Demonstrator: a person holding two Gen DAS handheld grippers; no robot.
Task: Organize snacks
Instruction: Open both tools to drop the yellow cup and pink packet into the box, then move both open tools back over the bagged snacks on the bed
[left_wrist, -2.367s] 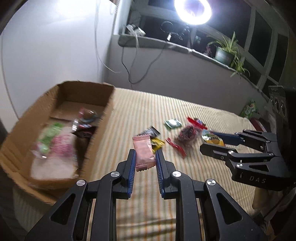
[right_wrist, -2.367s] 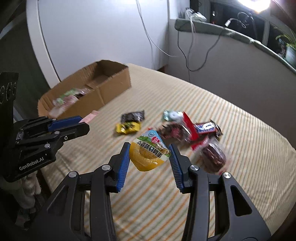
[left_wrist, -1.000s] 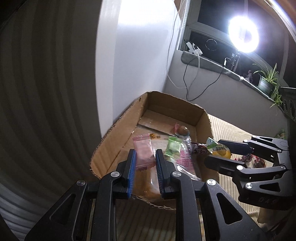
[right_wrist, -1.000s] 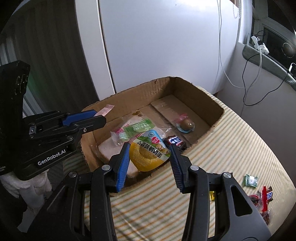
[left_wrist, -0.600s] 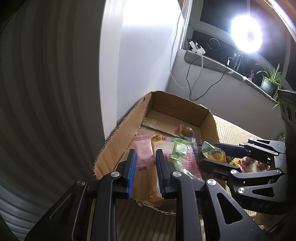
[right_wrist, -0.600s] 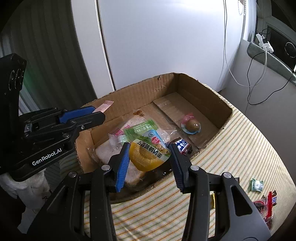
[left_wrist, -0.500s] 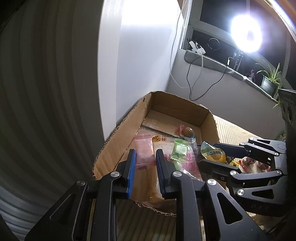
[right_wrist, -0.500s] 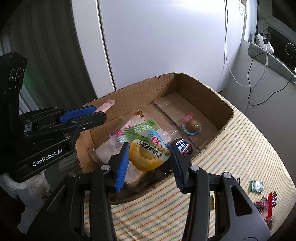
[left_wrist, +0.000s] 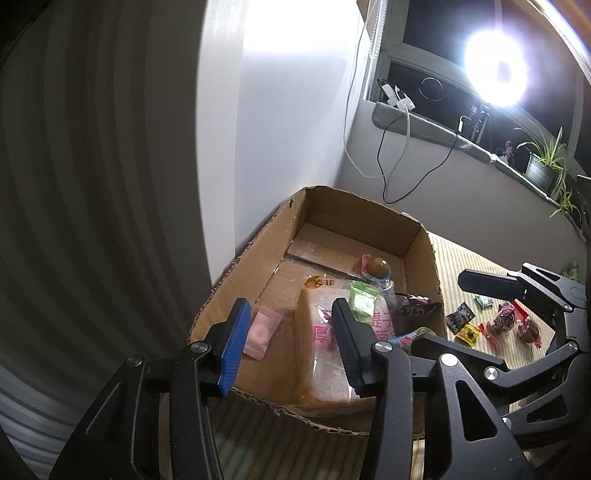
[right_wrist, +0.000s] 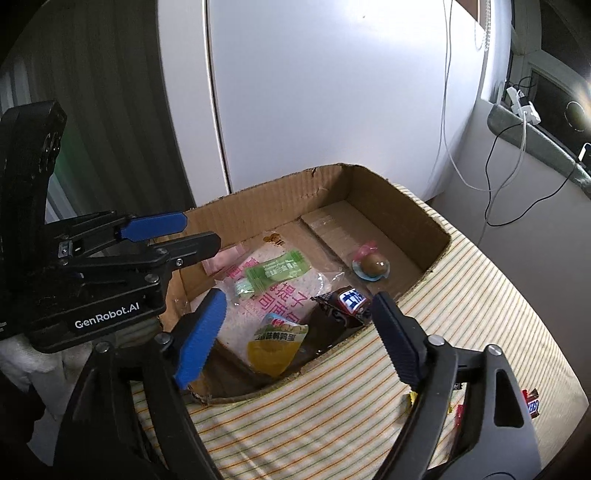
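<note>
When reading this position, treat both tools as mid-release above the near end of the cardboard box (left_wrist: 236, 284).

Left hand-held gripper (left_wrist: 289, 308): jaws opening, about half spread, pads clear of everything. Pink packet (left_wrist: 261, 332) visible through the gap but loose below it, on the box floor just beside the bread pack (left_wrist: 321, 362).

Right hand-held gripper (right_wrist: 299, 297): jaws opening, spread wide, nothing pressed between the pads. Yellow-and-green pouch (right_wrist: 275, 347) below the gap, inside the box, leaning near its front wall against the bread pack.

Judged reason for the downward tilt over the box: to drop each snack inside the walls rather than onto the striped surface (right_wrist: 480, 295).

Farther in: green sachet (right_wrist: 277, 271) on top of the bread pack, dark chocolate wrapper (right_wrist: 347, 301) toward the right wall, round egg-like snack (right_wrist: 371, 266) alone near the far end.

Beyond the box: loose snacks (left_wrist: 498, 325) on the surface, well apart from the box; sorting judged unfinished.

Hidden or unclear:
- Lower part of the pouch and bread pack, behind the front wall.
- Most of the pink packet in the right wrist view, behind a finger of the left tool.
- Loose snacks partly covered by the right tool and cut off at the frame edge; count cannot be told.
- Small wrapper print unreadable.
- Pink packet flat or tilted: cannot tell.
</note>
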